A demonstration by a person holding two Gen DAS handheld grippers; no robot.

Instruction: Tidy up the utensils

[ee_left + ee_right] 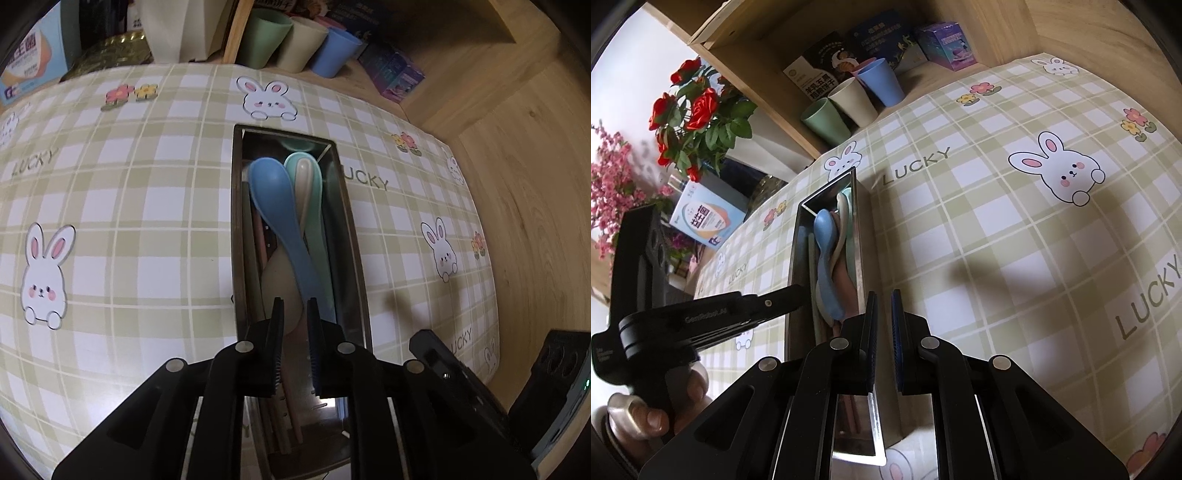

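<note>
A long metal utensil box (352,236) stands on the checked tablecloth. In it lie a blue spoon (275,195), a mint spoon (314,177), a beige spoon (279,280) and several chopsticks. My left gripper (295,306) hovers over the box's near end, its fingers slightly apart with the blue spoon's handle between them; whether they touch it is unclear. In the right wrist view the box (862,236) and blue spoon (825,258) show, with the left gripper body (701,317) reaching in. My right gripper (884,297) is nearly shut and empty, over the box's right wall.
Green, beige and blue cups (295,40) stand on the wooden shelf behind the table, with boxes (391,74) beside them. Red and pink flowers (694,110) stand at the left. A wooden wall (517,184) borders the table's right side.
</note>
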